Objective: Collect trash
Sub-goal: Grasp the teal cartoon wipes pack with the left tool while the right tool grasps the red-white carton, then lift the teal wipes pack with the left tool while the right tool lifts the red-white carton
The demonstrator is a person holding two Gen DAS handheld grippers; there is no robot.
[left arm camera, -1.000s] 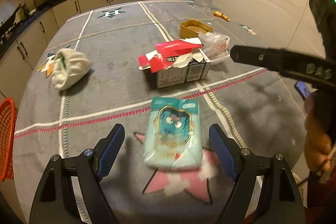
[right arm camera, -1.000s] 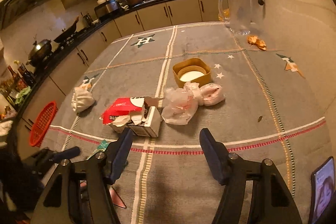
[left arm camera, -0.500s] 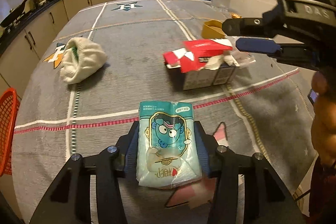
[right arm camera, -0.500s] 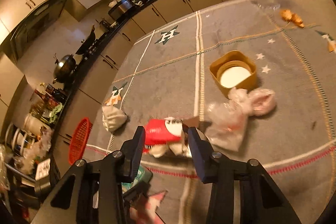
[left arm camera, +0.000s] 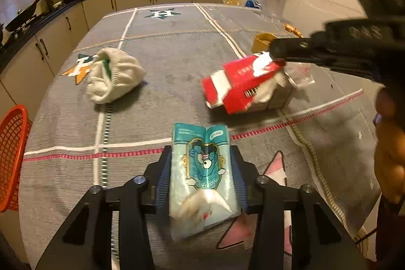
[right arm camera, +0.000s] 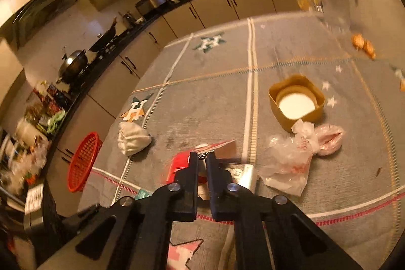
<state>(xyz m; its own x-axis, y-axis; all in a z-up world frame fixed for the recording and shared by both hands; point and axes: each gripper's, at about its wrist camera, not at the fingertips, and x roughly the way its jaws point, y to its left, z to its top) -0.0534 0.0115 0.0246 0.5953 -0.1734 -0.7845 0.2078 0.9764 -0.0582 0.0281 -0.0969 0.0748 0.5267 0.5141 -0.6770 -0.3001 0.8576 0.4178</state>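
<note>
Since a second ago both sets of jaws have narrowed from wide open: the left gripper (left arm camera: 201, 173) has come in on the teal tissue pack (left arm camera: 202, 179), and the right gripper (right arm camera: 201, 163) has travelled over to the red carton (right arm camera: 182, 163) and pinched its flap.

The left jaws are closing, with the tissue pack between them; both blue pads press its long sides and the wrapper bulges slightly, so it is gripped. The pack runs lengthwise between the jaws, its far end sticking out beyond the tips and its near end back toward the hinge.

The right jaws stand all but closed on the white and red top flap of the carton, which hangs from their tips with crumpled paper stuffed beneath. In the left wrist view the carton (left arm camera: 243, 85) tilts, seemingly lifted at that corner.

As to progress, I judge the task barely begun: two pieces are held, nothing has yet gone into the red basket (right arm camera: 83, 161), which sits off the bench edge, well left of the right jaws. Left on the bench (right arm camera: 215, 92) are the crumpled plastic bag (right arm camera: 291, 163) just right of the right jaws, the yellow tub (right arm camera: 296, 100) beyond it, the white cloth bundle (right arm camera: 133, 138) to the left, and orange scraps (right arm camera: 363, 44) far ahead.
</note>
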